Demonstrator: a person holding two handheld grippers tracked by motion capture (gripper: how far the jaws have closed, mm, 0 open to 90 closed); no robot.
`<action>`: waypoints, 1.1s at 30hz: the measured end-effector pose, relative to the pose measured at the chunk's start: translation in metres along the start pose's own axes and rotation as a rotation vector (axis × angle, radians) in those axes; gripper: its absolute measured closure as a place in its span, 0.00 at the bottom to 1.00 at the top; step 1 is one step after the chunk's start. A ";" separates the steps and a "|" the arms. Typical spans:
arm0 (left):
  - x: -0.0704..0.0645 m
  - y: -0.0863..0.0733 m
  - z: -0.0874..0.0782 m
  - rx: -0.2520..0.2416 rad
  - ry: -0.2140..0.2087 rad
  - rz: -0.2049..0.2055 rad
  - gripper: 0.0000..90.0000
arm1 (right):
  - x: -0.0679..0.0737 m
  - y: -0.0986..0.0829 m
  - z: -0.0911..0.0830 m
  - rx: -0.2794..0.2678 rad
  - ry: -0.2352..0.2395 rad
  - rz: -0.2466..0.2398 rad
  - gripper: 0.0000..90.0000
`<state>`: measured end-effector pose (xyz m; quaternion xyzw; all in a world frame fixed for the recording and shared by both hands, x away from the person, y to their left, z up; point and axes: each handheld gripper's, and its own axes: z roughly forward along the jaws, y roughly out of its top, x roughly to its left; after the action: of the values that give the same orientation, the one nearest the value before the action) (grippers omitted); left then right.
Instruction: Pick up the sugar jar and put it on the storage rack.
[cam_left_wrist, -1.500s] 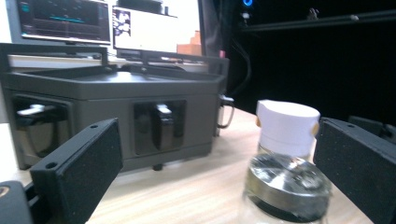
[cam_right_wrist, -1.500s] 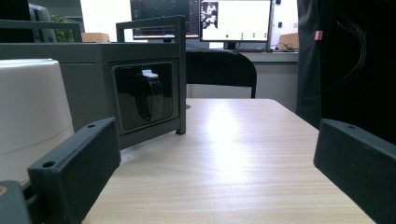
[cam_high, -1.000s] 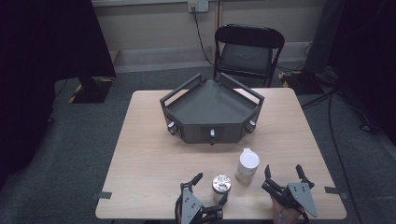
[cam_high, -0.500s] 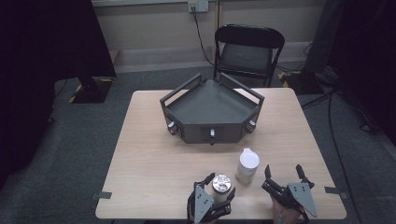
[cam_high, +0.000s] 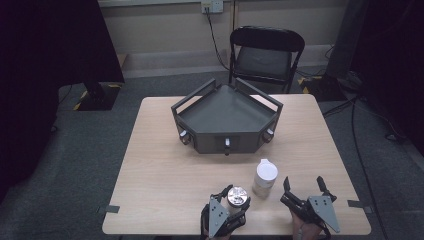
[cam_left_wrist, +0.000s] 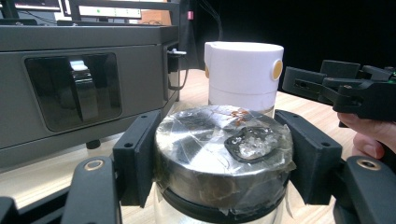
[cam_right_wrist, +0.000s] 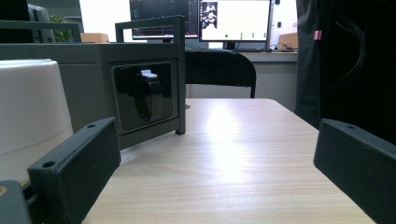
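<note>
A clear jar with a taped silver metal lid (cam_high: 238, 195) (cam_left_wrist: 224, 154) stands near the table's front edge. My left gripper (cam_high: 234, 199) (cam_left_wrist: 219, 163) is shut on it, one pad against each side of the lid. A white lidded container (cam_high: 265, 176) (cam_left_wrist: 243, 74) (cam_right_wrist: 28, 112) stands just behind and to the right of the jar. My right gripper (cam_high: 304, 187) (cam_right_wrist: 215, 163) is open to the right of the white container, low over the table, with nothing between its fingers; it also appears in the left gripper view (cam_left_wrist: 327, 86).
A dark grey five-sided tray-box (cam_high: 227, 117) (cam_left_wrist: 70, 84) (cam_right_wrist: 93, 84) with rails and front knobs sits mid-table, behind both containers. A black folding chair (cam_high: 265, 55) stands beyond the far edge. Bare wood (cam_right_wrist: 243, 154) lies ahead of the right gripper.
My left gripper moved right and forward from beside the jar until its jaws came around the lid and closed on it. The right gripper and white container stayed put.
</note>
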<state>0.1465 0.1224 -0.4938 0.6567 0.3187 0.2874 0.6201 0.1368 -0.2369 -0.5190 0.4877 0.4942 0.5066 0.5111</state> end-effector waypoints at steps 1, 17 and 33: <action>0.001 0.001 0.000 0.003 -0.002 0.000 0.39 | 0.000 0.000 0.000 0.000 0.000 0.001 0.00; 0.009 0.010 -0.002 0.007 -0.017 -0.002 0.39 | 0.000 0.000 0.000 0.000 0.001 0.001 0.00; 0.024 0.022 -0.005 0.001 -0.043 0.007 0.39 | 0.000 0.000 0.000 0.000 0.001 -0.001 0.00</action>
<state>0.1595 0.1438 -0.4716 0.6639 0.3032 0.2754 0.6256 0.1368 -0.2369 -0.5190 0.4871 0.4946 0.5068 0.5110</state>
